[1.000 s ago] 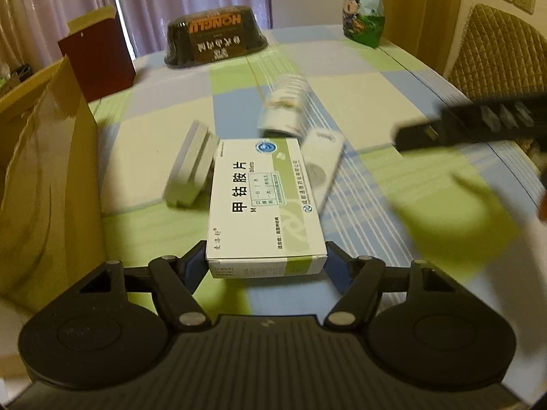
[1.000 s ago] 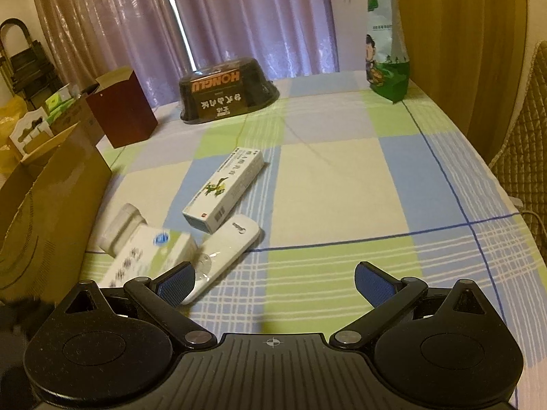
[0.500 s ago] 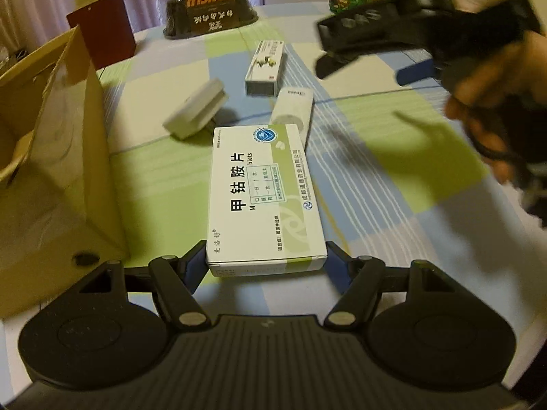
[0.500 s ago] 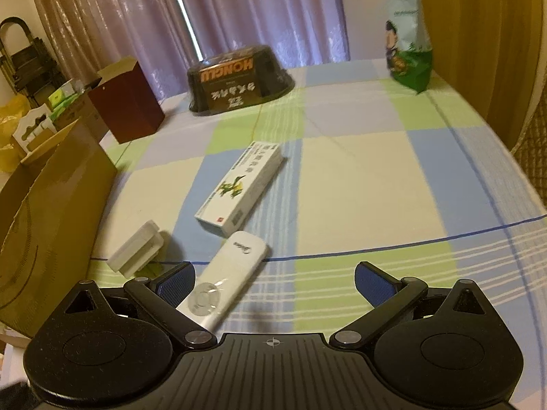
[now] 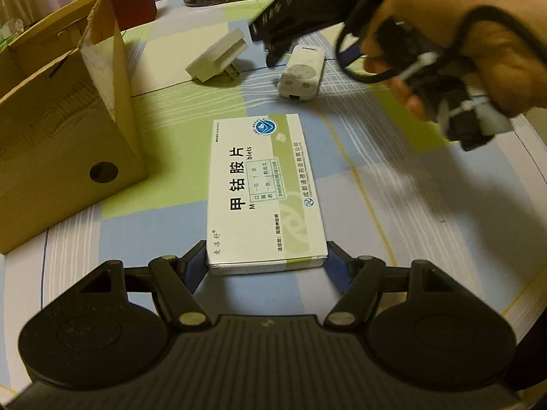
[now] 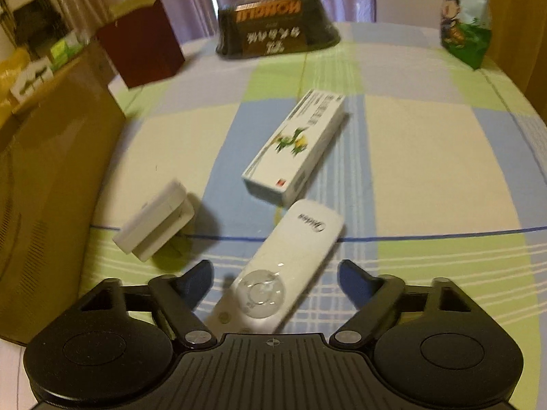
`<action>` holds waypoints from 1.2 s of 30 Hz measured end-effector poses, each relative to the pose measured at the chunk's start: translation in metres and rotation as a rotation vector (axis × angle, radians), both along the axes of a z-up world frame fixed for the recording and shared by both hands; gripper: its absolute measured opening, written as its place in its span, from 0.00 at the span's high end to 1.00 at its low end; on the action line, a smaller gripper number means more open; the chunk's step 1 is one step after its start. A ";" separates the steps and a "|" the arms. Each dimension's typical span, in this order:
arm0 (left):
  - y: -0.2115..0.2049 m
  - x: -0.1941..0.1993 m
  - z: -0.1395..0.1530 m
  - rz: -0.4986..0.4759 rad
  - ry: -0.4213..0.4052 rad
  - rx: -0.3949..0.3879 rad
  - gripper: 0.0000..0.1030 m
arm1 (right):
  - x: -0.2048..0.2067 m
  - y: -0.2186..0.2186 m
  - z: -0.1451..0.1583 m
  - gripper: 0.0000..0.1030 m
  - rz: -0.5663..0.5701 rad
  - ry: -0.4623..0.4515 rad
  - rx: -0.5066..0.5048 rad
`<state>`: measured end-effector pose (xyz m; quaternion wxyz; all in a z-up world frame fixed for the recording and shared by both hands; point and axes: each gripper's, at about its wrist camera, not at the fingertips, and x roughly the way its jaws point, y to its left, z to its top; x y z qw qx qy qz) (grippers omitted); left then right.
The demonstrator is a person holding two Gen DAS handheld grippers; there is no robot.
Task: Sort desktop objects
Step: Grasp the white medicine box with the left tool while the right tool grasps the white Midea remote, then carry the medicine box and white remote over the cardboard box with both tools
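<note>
Compared with half a second ago, the right gripper (image 6: 275, 273) has dropped lower over the white remote (image 6: 283, 270), which now lies between its spread fingers (image 6: 200, 275) instead of off to their left. In the left wrist view that gripper and the hand (image 5: 444, 48) holding it have come closer and fill the upper right, the fingertips hovering over the far end of the remote (image 5: 302, 73). The left gripper (image 5: 266, 263) has pulled back and risen a little, so more of the checked cloth on the worktop (image 5: 427, 205) shows past the box it carries.

The open cardboard box (image 5: 61, 130) stands at the left of the worktop, its flap raised; its inside is hidden from the left wrist camera. In the right wrist view small white and green packets (image 6: 37, 75) show at its far top edge. A dark red box (image 6: 142, 44) stands behind it, its contents out of sight.

The white and green medicine box (image 5: 265, 191) is pinched at its near end between the left fingers (image 5: 196, 259), one on each long side, and juts forward from them, clear of the cardboard box. The remote lies slantwise on the worktop; the right fingers straddle its button end without touching it. A white adapter (image 6: 155, 220) lies just left of the remote, and a long white carton (image 6: 297, 147) lies beyond the remote's far end, close to it. A dark tub (image 6: 277, 25) and a green snack bag (image 6: 466, 17) sit at the far edge.
</note>
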<state>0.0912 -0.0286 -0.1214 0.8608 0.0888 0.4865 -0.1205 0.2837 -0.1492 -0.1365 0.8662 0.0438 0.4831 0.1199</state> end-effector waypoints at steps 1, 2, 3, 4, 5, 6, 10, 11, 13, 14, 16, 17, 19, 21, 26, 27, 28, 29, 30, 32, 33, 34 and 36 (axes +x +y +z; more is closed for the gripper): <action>0.001 -0.001 0.000 0.001 -0.001 0.000 0.34 | 0.001 0.004 -0.002 0.20 0.004 -0.005 -0.021; 0.001 -0.001 0.000 0.002 -0.002 -0.001 0.33 | 0.001 0.008 -0.003 0.20 0.009 -0.012 -0.043; 0.001 -0.001 0.000 0.003 -0.002 -0.002 0.33 | 0.001 0.010 -0.004 0.20 0.020 -0.018 -0.058; 0.001 -0.001 0.001 0.004 -0.003 -0.004 0.31 | 0.000 0.013 -0.005 0.20 0.031 -0.024 -0.072; 0.002 -0.001 0.001 0.005 -0.004 -0.005 0.28 | -0.001 0.015 -0.006 0.22 0.045 -0.028 -0.090; 0.002 -0.001 0.001 0.005 -0.004 -0.006 0.27 | -0.001 0.017 -0.007 0.32 0.060 -0.032 -0.109; 0.003 -0.001 0.002 0.009 -0.007 -0.010 0.25 | -0.008 0.010 -0.005 0.53 0.126 -0.038 -0.147; 0.004 -0.001 0.002 0.010 -0.007 -0.012 0.25 | -0.009 0.007 -0.004 0.58 0.139 -0.033 -0.150; 0.004 -0.002 0.003 0.007 -0.011 -0.016 0.25 | -0.017 0.000 -0.002 0.61 0.176 -0.018 -0.151; 0.003 -0.002 0.003 0.005 -0.013 -0.018 0.23 | -0.024 -0.005 -0.002 0.61 0.207 -0.016 -0.161; 0.003 -0.002 0.004 0.004 -0.016 -0.022 0.22 | -0.038 -0.016 0.000 0.61 0.253 -0.010 -0.176; 0.003 -0.002 0.005 0.004 -0.019 -0.023 0.22 | -0.047 -0.023 0.001 0.61 0.265 -0.005 -0.180; 0.002 -0.001 0.006 0.004 -0.024 -0.025 0.22 | -0.064 -0.035 0.001 0.61 0.275 0.001 -0.189; 0.000 0.001 0.007 0.003 -0.028 -0.026 0.22 | -0.082 -0.048 0.003 0.61 0.267 0.008 -0.187; -0.001 0.010 0.005 0.008 -0.038 -0.020 0.22 | -0.127 -0.070 0.005 0.61 0.258 -0.013 -0.188; -0.001 0.012 0.004 0.010 -0.038 -0.018 0.22 | -0.133 -0.073 0.005 0.60 0.249 -0.022 -0.187; -0.001 0.014 0.004 0.012 -0.037 -0.015 0.22 | -0.137 -0.074 0.005 0.60 0.238 -0.029 -0.183; -0.001 0.015 0.003 0.012 -0.038 -0.012 0.22 | -0.142 -0.076 0.005 0.60 0.227 -0.036 -0.178; -0.001 0.017 0.003 0.013 -0.039 -0.009 0.22 | -0.145 -0.077 0.004 0.60 0.213 -0.045 -0.170; 0.000 0.020 0.001 0.013 -0.038 -0.005 0.22 | -0.150 -0.078 0.004 0.44 0.188 -0.055 -0.160; 0.000 0.021 0.001 0.014 -0.038 -0.005 0.22 | -0.150 -0.078 0.003 0.35 0.177 -0.061 -0.157; 0.001 0.022 0.001 0.014 -0.038 -0.005 0.22 | -0.151 -0.078 0.002 0.35 0.166 -0.067 -0.155; 0.001 0.024 0.001 0.014 -0.039 -0.004 0.22 | -0.150 -0.077 0.000 0.35 0.154 -0.082 -0.154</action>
